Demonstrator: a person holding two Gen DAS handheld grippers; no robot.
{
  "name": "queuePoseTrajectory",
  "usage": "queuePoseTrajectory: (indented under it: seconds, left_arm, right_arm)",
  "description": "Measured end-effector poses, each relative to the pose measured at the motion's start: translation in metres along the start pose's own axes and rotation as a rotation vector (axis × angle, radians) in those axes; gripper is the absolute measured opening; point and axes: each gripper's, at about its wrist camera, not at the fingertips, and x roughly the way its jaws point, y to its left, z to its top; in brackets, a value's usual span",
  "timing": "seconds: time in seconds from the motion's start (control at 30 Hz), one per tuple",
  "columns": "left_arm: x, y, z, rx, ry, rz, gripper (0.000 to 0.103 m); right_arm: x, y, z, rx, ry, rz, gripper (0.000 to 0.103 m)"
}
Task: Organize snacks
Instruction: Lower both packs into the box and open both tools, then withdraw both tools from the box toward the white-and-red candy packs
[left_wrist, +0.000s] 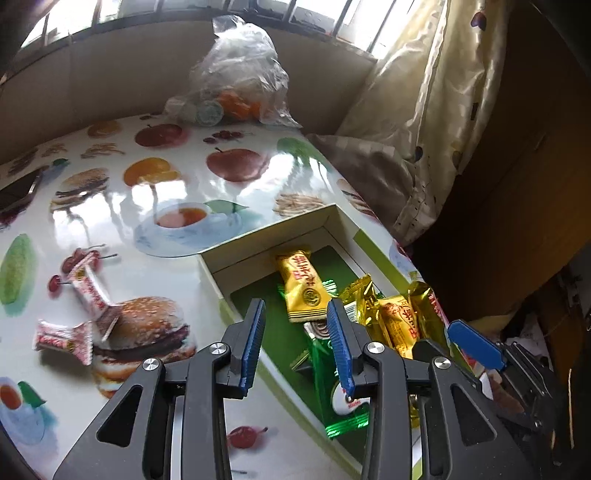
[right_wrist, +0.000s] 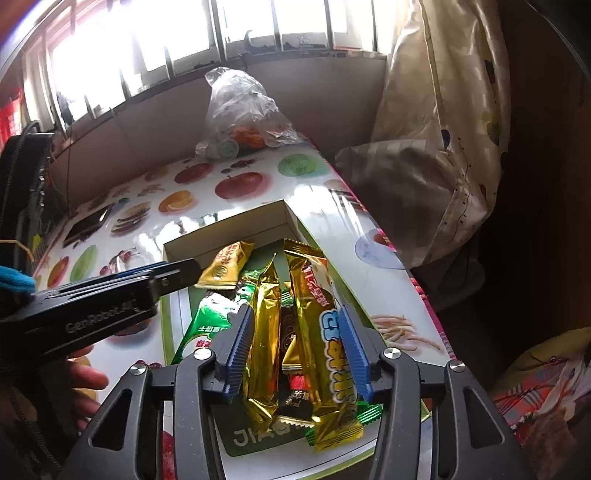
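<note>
"GenRobot.AI" on left hand-held gripper (right_wrist: 184, 271); "JIA" on box (right_wrist: 258, 441)

Both the left gripper (left_wrist: 295, 321) and right gripper (right_wrist: 297, 336) gape empty.

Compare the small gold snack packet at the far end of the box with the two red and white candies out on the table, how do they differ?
The gold packet lies inside the box; the red and white candies lie outside it on the table. The gold packet is a flat pillow pack with crimped ends; the candies are pinched at the ends with flared tails. Both are wrapped, and neither is gripped.
</note>
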Motion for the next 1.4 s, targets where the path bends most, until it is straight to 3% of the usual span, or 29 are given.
queuePoseTrajectory:
  seconds: [0.73, 1.4]
  left_arm:
    - [-0.051, 0.044, -0.021, -0.054, -0.071, 0.101, 0.036]
    - [-0.078, 0.128, -0.047, -0.194, -0.100, 0.209, 0.036]
  right_arm:
    - [-0.016, 0.042, 0.001, -0.047, -0.037, 0.055, 0.048]
    - [0.011, 0.106, 0.003, -0.146, -0.014, 0.165, 0.048]
